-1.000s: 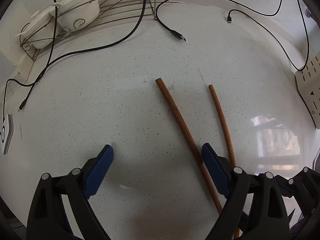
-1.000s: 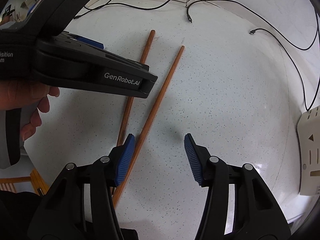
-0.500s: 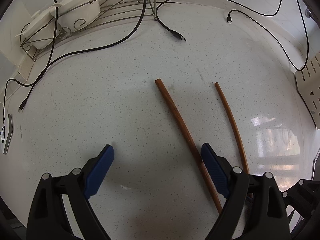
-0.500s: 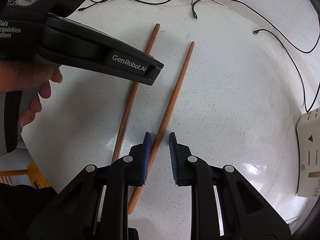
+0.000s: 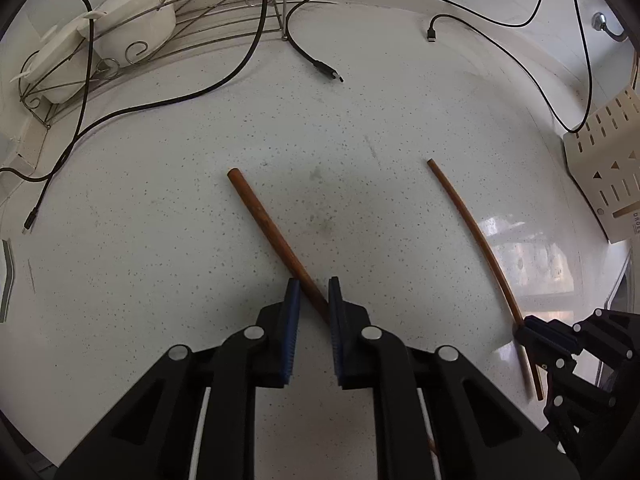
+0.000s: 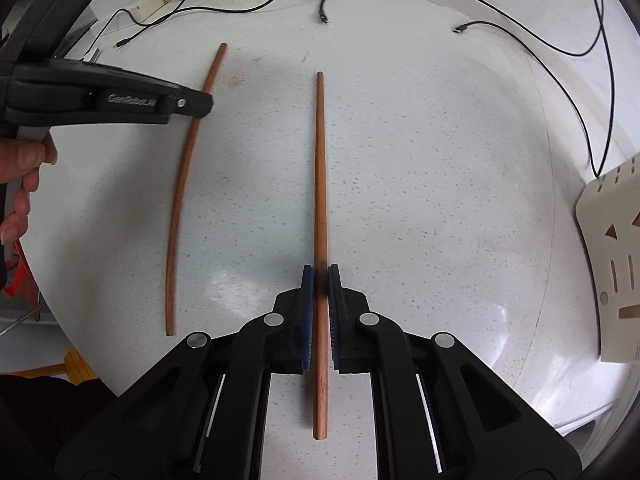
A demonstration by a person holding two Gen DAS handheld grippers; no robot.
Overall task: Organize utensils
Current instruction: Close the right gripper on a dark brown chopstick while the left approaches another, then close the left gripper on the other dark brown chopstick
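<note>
Right gripper (image 6: 319, 276) clamped on chopstick (image 6: 320, 184), stick running straight ahead between pads, rear end sticking back under it.
Left gripper (image 5: 311, 292) jaws closing, second chopstick (image 5: 272, 236) crossing between pads at angle, far end ahead-left.
Both sticks on white speckled counter (image 5: 160, 220).
Dish rack (image 5: 200, 28) far ahead-left.

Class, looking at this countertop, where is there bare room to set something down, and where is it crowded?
Bare: countertop left of the left chopstick, and the strip between it and the right chopstick. Crowded: the back edge, with cables and dish rack.
</note>
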